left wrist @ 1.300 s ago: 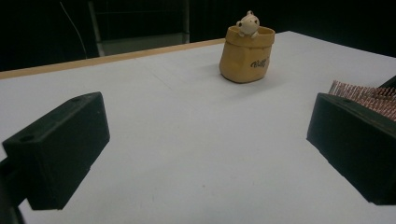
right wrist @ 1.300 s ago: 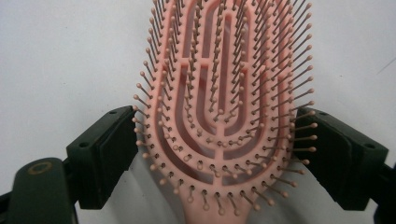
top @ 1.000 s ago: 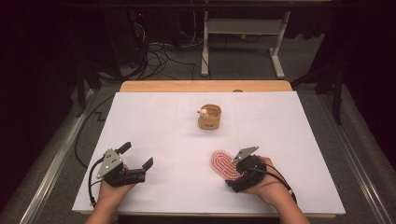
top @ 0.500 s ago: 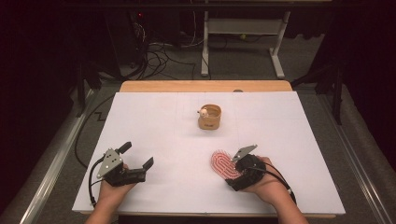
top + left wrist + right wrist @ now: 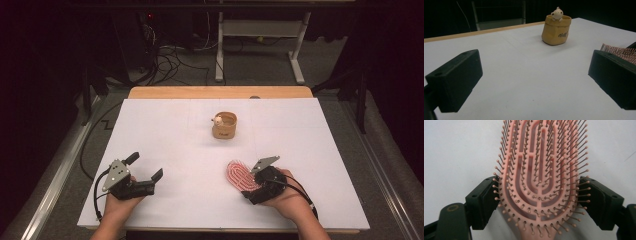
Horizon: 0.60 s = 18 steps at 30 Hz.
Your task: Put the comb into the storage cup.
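Observation:
A pink hairbrush [image 5: 239,174] with its bristles up sits at the front right of the white table [image 5: 170,135]. My right gripper [image 5: 248,184] is shut on the brush head. In the right gripper view the two black jaws press on both sides of the hairbrush [image 5: 536,170]. At the front left my left gripper [image 5: 146,166] stands open with nothing between its jaws; in its own view, bare table shows between them [image 5: 534,75]. A tan sack-shaped cup [image 5: 225,126] with a small bear figure on its rim stands upright near the table's middle back, seen again as the cup [image 5: 556,30].
A wooden strip [image 5: 220,92] runs along the table's far edge. Beyond it are cables and a white metal frame [image 5: 260,30] on the dark floor. Rails run along both sides of the table.

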Available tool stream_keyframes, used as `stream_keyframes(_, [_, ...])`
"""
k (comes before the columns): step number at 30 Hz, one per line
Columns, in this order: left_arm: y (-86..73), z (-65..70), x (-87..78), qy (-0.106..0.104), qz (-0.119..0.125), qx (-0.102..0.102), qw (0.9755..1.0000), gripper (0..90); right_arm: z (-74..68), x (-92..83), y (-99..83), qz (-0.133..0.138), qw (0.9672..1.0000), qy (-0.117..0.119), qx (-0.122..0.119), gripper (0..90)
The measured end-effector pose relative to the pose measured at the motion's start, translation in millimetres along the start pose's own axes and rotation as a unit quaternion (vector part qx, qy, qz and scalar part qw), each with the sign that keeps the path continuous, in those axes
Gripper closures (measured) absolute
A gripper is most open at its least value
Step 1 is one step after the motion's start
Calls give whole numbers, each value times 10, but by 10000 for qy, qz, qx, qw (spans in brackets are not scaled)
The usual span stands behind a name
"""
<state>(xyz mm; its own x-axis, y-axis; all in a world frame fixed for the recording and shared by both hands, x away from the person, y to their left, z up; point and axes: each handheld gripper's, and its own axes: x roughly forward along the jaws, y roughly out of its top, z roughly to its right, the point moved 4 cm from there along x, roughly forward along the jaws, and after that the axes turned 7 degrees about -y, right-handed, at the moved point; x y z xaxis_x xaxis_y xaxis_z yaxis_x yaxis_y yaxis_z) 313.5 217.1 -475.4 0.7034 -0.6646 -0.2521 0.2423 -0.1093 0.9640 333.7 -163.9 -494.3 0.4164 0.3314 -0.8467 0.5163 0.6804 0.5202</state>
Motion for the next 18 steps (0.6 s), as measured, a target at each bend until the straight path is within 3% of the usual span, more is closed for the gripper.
stream_keyframes(1, [-1,0,-6,6,-7,6,10000,0,18,-83,13,328,9994,62,48,352])
stream_keyframes(2, [-1,0,-6,6,-7,6,10000,0,18,-83,13,328,9994,62,48,352])
stream_keyframes(3, [-7,1,-3,9,-14,5,10000,0,104,-340,70,1134,9929,184,298,900])
stream_keyframes(4, [-7,1,-3,9,-14,5,10000,0,104,-340,70,1134,9929,184,298,900])
stream_keyframes(5, [-10,2,0,7,-41,10,10000,0,127,-354,67,1041,9943,-169,149,869])
stream_keyframes(6, [-10,5,1,0,-43,13,10000,0,121,-329,47,945,9955,-54,92,836])
stream_keyframes(7, [-7,13,5,-9,-22,24,10000,0,119,-326,44,1029,9946,8,150,850])
stream_keyframes(11, [-4,7,1,1,-26,16,10000,0,93,-292,62,935,9956,-44,40,846])
stream_keyframes(18, [-1,11,-2,-8,-2,25,10000,0,110,-303,43,1011,9947,34,159,825])
